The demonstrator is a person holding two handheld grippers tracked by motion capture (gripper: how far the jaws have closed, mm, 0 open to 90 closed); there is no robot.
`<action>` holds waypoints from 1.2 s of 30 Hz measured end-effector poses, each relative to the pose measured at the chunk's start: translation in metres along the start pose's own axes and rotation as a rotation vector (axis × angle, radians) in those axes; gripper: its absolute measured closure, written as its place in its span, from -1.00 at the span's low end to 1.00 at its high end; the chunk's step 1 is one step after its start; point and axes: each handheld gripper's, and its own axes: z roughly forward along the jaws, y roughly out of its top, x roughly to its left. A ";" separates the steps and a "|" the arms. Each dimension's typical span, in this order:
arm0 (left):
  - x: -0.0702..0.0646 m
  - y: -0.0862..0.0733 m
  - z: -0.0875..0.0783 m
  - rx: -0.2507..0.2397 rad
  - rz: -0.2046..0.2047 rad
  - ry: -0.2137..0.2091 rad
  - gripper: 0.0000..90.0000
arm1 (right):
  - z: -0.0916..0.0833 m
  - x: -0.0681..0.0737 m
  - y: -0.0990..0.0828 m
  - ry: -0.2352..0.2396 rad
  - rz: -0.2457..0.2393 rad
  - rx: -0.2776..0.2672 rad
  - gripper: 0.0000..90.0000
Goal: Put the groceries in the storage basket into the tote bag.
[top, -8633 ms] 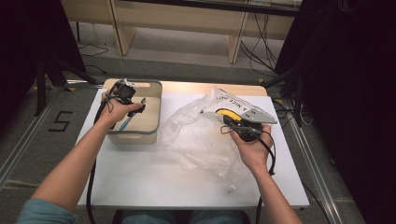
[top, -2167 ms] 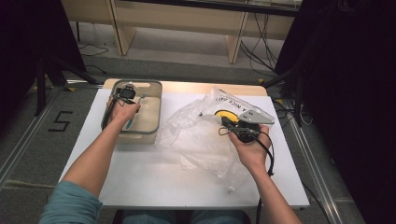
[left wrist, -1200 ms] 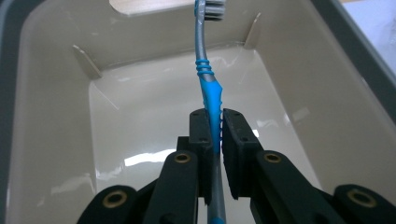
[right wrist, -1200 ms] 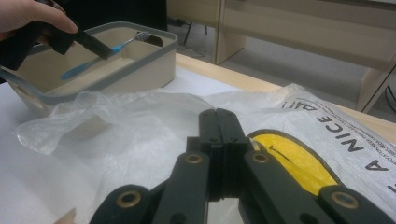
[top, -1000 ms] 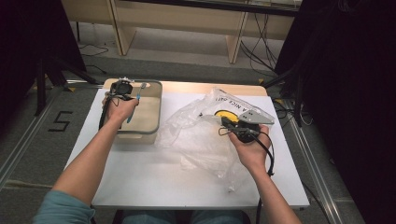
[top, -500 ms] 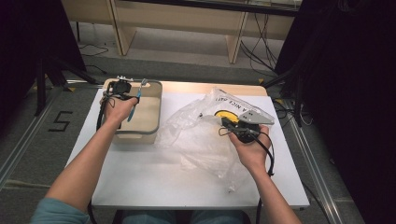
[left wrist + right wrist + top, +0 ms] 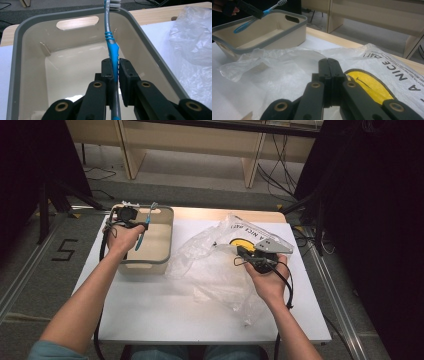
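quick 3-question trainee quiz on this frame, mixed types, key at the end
1. True or false: the left gripper is shut on the blue toothbrush.
2. The toothbrush is above: A) the plastic bag B) the beige bin C) the floor.
3. How do the right gripper's jaws stand, and where does it hover?

Key: 1 true. 2 B. 3 Closed together; low over the plastic bag, by its yellow print.

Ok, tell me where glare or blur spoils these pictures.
High view: dark surroundings, soft focus on the crinkled clear plastic bag. Left gripper view: sharp blue-handled toothbrush, bright patch on the beige grey-rimmed bin floor. Right gripper view: background furniture blurred.
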 end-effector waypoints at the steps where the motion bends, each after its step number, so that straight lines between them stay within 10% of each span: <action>1: -0.001 0.000 -0.002 -0.002 0.000 -0.006 0.83 | 0.000 0.000 0.000 0.000 -0.001 0.000 1.00; 36: -0.046 -0.019 -0.041 -0.099 0.080 -0.132 0.83 | 0.001 0.000 0.000 0.003 0.000 0.001 1.00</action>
